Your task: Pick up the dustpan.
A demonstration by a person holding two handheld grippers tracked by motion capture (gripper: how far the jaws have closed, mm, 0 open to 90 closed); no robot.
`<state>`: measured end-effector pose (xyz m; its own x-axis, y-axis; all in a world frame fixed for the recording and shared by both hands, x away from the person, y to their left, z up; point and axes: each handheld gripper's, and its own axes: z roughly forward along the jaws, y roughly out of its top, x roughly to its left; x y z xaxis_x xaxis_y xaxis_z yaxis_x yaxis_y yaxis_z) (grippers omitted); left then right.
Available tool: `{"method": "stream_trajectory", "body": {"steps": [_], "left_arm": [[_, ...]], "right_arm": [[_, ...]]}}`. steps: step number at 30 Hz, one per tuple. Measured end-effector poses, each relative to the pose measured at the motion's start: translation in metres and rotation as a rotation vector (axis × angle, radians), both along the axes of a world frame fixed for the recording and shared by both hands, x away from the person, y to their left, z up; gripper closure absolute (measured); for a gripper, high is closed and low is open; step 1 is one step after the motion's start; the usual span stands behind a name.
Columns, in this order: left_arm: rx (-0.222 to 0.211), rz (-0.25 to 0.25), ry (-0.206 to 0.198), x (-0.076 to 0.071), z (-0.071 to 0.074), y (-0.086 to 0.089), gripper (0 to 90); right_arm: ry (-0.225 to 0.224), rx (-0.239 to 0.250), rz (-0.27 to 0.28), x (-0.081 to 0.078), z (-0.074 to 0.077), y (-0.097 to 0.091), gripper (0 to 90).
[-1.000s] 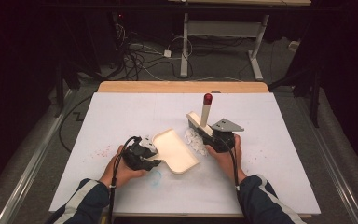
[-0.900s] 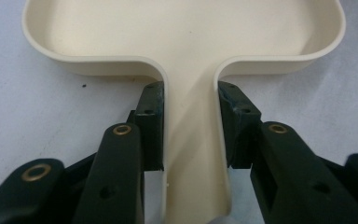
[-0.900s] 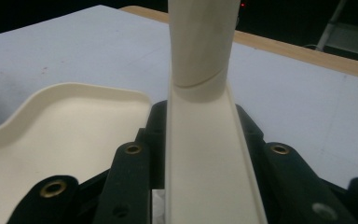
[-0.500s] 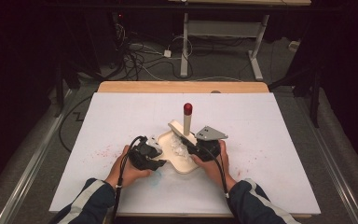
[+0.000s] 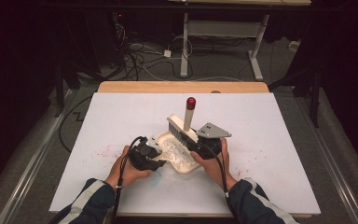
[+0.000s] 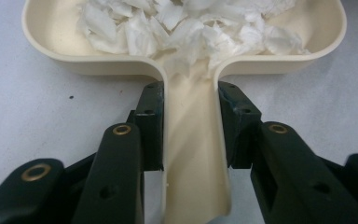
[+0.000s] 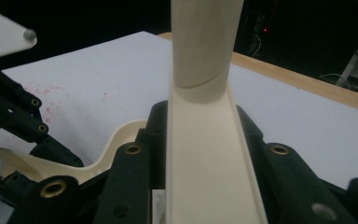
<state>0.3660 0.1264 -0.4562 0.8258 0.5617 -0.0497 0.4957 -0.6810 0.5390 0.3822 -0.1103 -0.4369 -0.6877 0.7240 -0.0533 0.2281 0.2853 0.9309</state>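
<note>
Left hand-held gripper (image 6: 189, 116) is clamping the cream dustpan (image 6: 51, 46) by its handle, one jaw pressing on each side of the handle; the pan is lying flat on the white-covered bench (image 5: 270, 140), directly ahead of the jaws; torn white paper scraps (image 6: 186, 28) are sitting heaped in the pan, just beyond the fingertips; right hand-held gripper (image 7: 200, 140) is gripping the cream brush (image 5: 182, 128) by its flat handle, jaws closed against both edges; the handle is running up and away from the jaws, ending in a red tip (image 5: 191, 102); the bristle head is hanging over the pan's far edge, between the two grippers; faint red specks (image 5: 100, 151) are showing on the bench to the left gripper's outer side.
</note>
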Motion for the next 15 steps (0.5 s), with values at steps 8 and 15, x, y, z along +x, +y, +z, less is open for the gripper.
{"method": "stream_trajectory", "body": {"steps": [8, 15], "left_arm": [[0.011, -0.002, -0.003, -0.001, 0.0, 0.005, 63.9], [0.028, -0.004, -0.005, -0.004, 0.002, 0.013, 63.9]], "right_arm": [[0.003, 0.048, -0.042, 0.002, 0.017, -0.03, 67.7], [0.034, 0.006, -0.091, 0.001, 0.012, -0.055, 67.7]]}}
